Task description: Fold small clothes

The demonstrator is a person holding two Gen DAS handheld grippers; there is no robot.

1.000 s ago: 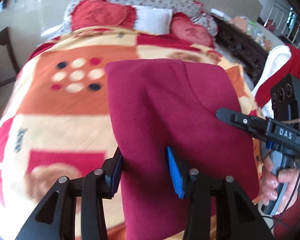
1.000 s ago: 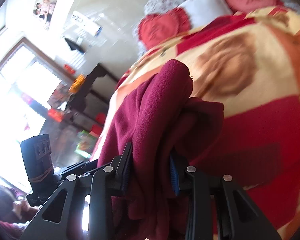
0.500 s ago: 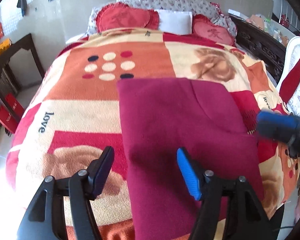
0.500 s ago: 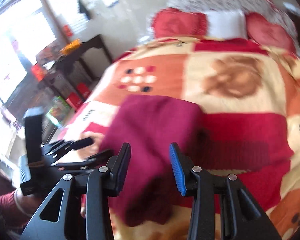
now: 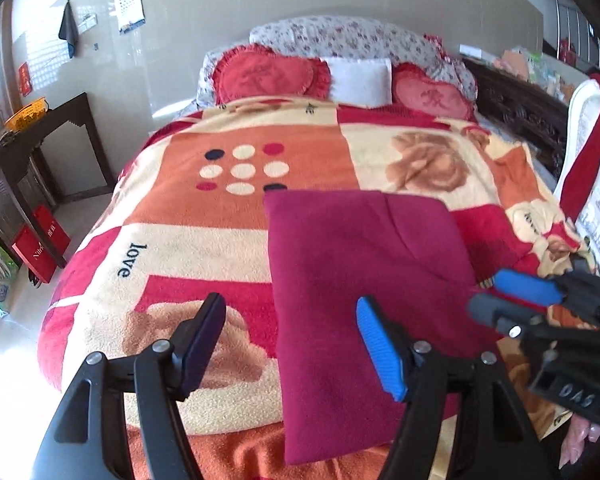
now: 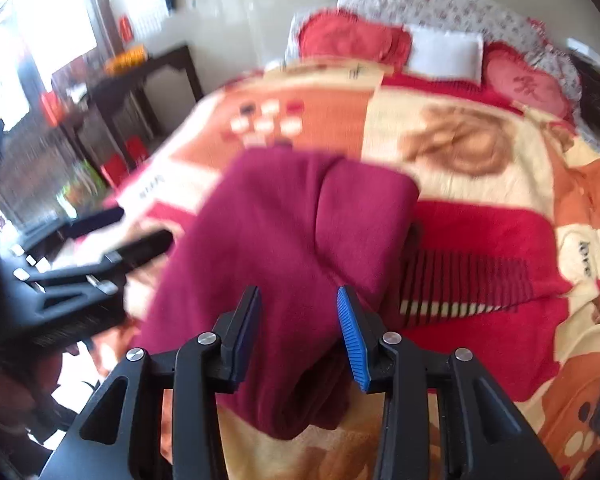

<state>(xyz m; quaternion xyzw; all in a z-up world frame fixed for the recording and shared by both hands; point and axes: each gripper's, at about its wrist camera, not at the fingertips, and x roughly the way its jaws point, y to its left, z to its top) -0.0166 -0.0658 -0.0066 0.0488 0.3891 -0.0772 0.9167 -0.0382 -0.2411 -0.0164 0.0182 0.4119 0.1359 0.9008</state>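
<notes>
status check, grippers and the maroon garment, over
Left gripper open, jaws just opened, off the cloth. Right gripper open, holding nothing. Maroon garment folded flat on blanket. Nothing in the way.

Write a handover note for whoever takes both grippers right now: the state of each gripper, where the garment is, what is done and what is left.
Left gripper: open, jaws just opening, gripping nothing, above the garment's left edge.
Right gripper: open, jaws just eased apart, no cloth pinched, at the garment's right edge.
Maroon garment: released, lying flat as a long folded rectangle on the patterned blanket, near the foot of the bed.
Left: probably one more fold across its length.
</notes>
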